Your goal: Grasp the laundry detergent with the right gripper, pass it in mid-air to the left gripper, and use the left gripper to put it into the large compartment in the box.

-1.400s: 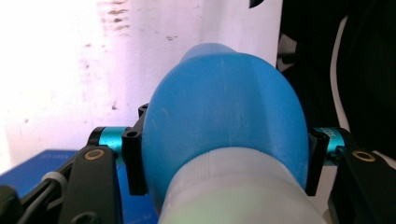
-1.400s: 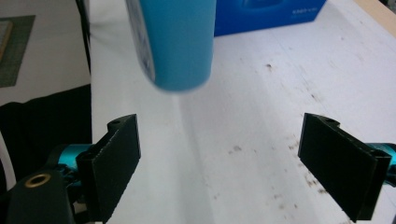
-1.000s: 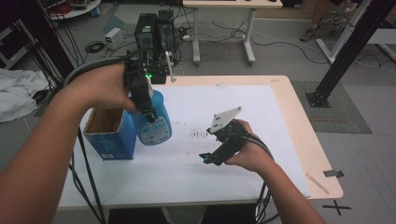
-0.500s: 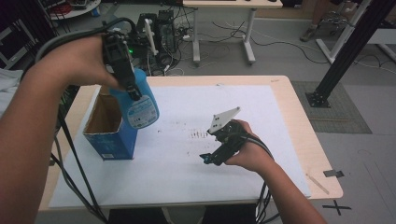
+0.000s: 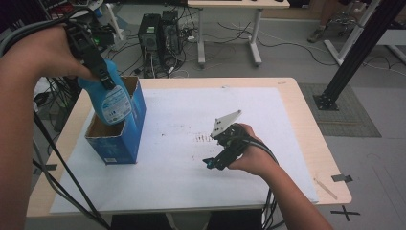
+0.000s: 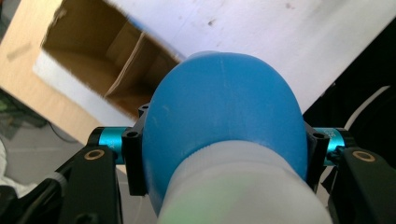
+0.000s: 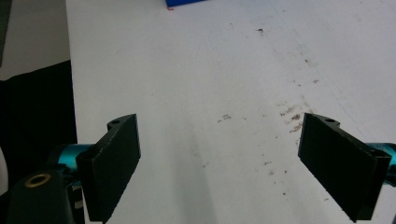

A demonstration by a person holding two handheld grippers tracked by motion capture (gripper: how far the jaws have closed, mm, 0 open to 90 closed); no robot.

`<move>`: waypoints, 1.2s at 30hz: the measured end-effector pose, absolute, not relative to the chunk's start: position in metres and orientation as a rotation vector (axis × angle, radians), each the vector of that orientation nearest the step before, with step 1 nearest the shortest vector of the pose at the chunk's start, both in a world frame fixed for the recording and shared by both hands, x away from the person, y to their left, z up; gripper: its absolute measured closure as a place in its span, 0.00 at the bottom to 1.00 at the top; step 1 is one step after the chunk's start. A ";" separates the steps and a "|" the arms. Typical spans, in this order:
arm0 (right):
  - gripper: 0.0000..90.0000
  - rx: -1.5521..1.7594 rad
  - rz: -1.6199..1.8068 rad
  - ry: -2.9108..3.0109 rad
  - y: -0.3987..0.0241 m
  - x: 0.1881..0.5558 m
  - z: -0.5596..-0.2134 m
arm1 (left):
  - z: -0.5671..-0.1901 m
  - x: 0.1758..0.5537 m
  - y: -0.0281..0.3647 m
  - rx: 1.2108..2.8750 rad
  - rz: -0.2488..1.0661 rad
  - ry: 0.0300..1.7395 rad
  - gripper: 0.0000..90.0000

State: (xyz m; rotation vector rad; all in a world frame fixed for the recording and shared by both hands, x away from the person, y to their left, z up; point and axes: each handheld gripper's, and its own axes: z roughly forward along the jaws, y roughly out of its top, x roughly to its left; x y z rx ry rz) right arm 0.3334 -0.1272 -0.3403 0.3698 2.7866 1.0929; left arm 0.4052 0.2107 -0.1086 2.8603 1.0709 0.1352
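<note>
Left gripper (image 5: 103, 79): raised over the table's left side, its two black jaws clamped on the neck end of the blue bottle (image 5: 109, 98); in the left gripper view the jaws press either side of the bottle (image 6: 224, 126) just above its white cap.
Blue bottle: one, rounded body in bright blue plastic, white cap end, tilted with its base dipping into the open top of the box (image 5: 119, 129).
Bottle label: a round pale label with small print and a dark blue band; too small to read.
Box: one, blue cardboard with a brown inside, standing open on the left of the white sheet (image 5: 191, 143); flaps and an inner divider can be seen in the left gripper view (image 6: 102, 70). A white label patch low on its front, not readable.
Right gripper (image 5: 210, 163): low on the sheet near the middle, jaws wide apart with nothing between them; a grey three-cornered plate on top.
White sheet: one, covering most of the wooden table (image 5: 306, 124), marked with small dark specks near the right gripper (image 7: 289, 114).
Hands: two, one on each gripper.
</note>
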 end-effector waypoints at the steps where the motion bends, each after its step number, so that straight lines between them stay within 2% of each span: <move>1: 0.14 0.370 1.092 2.788 -0.127 0.334 -0.341 | -0.112 0.407 0.215 2.855 0.136 1.098 0.42; 20: 0.14 0.389 1.068 2.798 -0.123 0.334 -0.345 | -0.156 0.423 0.240 2.833 0.102 1.234 0.42; 26: 0.14 0.384 1.068 2.799 -0.122 0.334 -0.346 | -0.185 0.428 0.244 2.814 0.083 1.266 0.42; 36: 0.14 0.387 1.070 2.797 -0.122 0.334 -0.347 | -0.222 0.433 0.244 2.876 0.085 1.164 0.42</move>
